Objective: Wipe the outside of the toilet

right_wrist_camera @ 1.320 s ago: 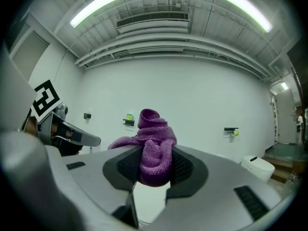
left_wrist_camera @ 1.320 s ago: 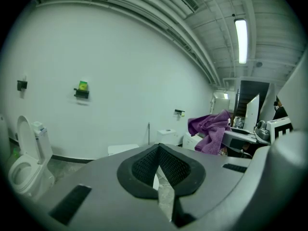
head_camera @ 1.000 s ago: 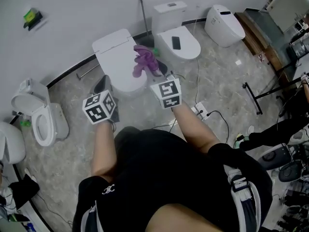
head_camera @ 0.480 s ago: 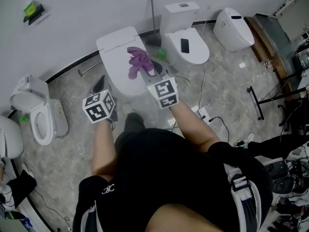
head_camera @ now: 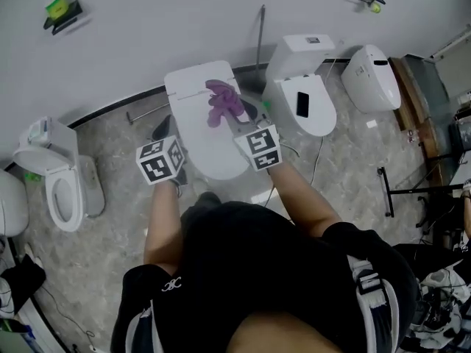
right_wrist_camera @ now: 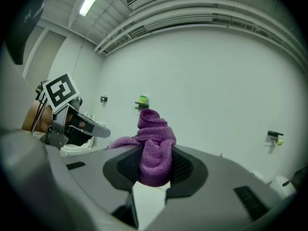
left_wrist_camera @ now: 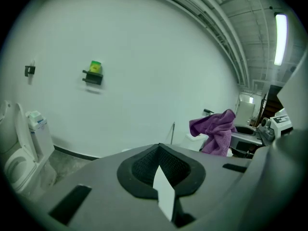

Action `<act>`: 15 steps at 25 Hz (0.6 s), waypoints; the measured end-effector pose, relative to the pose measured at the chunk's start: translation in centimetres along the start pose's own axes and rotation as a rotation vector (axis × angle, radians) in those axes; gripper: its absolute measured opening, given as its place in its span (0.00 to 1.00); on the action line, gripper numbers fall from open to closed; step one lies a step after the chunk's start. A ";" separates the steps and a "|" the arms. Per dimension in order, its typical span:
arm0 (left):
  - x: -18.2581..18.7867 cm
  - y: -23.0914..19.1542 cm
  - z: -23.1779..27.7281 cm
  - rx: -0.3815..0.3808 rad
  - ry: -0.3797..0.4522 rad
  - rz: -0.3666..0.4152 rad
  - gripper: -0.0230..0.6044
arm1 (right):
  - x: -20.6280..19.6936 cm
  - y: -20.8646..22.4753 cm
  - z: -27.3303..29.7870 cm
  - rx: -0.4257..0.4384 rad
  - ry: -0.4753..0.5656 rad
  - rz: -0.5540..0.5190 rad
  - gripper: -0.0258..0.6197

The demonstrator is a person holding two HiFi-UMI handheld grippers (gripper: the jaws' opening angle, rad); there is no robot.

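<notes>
A white toilet [head_camera: 199, 131] with its lid down stands against the wall straight ahead. My right gripper [head_camera: 246, 112] is shut on a purple cloth [head_camera: 224, 103], which hangs bunched over the rear right of the lid. In the right gripper view the cloth [right_wrist_camera: 155, 143] is pinched between the pads of the right gripper [right_wrist_camera: 154, 170]. My left gripper [head_camera: 163, 129] hovers by the toilet's left side, shut and holding nothing. In the left gripper view the left gripper [left_wrist_camera: 161, 170] points at the wall, with the cloth [left_wrist_camera: 216, 129] off to the right.
An open-seat toilet [head_camera: 62, 186] stands at the left. At the right, another toilet [head_camera: 309, 116] carries a black phone [head_camera: 302, 104], with a third toilet [head_camera: 372, 68] beyond. A pole [head_camera: 259, 35] leans on the wall. Cables [head_camera: 316, 168] and a black metal frame [head_camera: 401, 190] lie right.
The person has come closer to the toilet. The right gripper carried the cloth from the lid's right edge to over its rear part. The left gripper stayed beside the left side.
</notes>
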State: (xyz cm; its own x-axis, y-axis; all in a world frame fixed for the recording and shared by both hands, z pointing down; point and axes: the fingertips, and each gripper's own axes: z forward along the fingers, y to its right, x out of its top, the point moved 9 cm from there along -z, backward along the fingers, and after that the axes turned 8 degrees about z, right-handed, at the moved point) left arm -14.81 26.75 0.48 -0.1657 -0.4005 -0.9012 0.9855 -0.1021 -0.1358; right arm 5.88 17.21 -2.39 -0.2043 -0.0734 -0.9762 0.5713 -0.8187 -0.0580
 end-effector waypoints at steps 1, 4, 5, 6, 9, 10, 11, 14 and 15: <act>0.8 -0.8 1.2 0.000 -0.002 0.000 0.05 | 0.2 0.5 1.6 0.002 -0.008 0.001 0.23; 2.9 -3.9 4.4 0.009 -0.008 -0.005 0.05 | 0.9 1.5 6.5 0.017 -0.027 -0.004 0.23; 3.5 -4.9 5.4 0.013 -0.010 -0.005 0.05 | 1.1 1.7 8.1 0.023 -0.031 -0.005 0.23; 4.0 -5.8 6.3 0.017 -0.012 -0.005 0.05 | 1.2 2.0 9.7 0.029 -0.035 -0.006 0.23; 5.0 -8.1 8.9 0.022 -0.022 -0.009 0.05 | 1.6 2.8 14.2 0.042 -0.046 -0.013 0.23; 5.1 -8.8 9.6 0.025 -0.028 -0.013 0.05 | 1.7 3.0 15.4 0.049 -0.049 -0.020 0.23; 5.1 -9.3 10.1 0.029 -0.035 -0.020 0.05 | 1.8 3.1 16.6 0.059 -0.054 -0.027 0.23; 4.5 -10.8 11.7 0.046 -0.061 -0.043 0.05 | 1.3 3.7 20.0 0.087 -0.079 -0.047 0.23; 4.1 -11.3 12.3 0.053 -0.070 -0.056 0.05 | 0.9 3.9 21.0 0.093 -0.089 -0.054 0.23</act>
State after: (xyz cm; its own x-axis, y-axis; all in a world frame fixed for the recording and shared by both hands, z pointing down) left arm -27.06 15.10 3.38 -0.2243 -0.4556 -0.8614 0.9716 -0.1734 -0.1612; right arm -8.77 1.94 0.93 -0.3047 -0.0751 -0.9495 0.4822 -0.8719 -0.0858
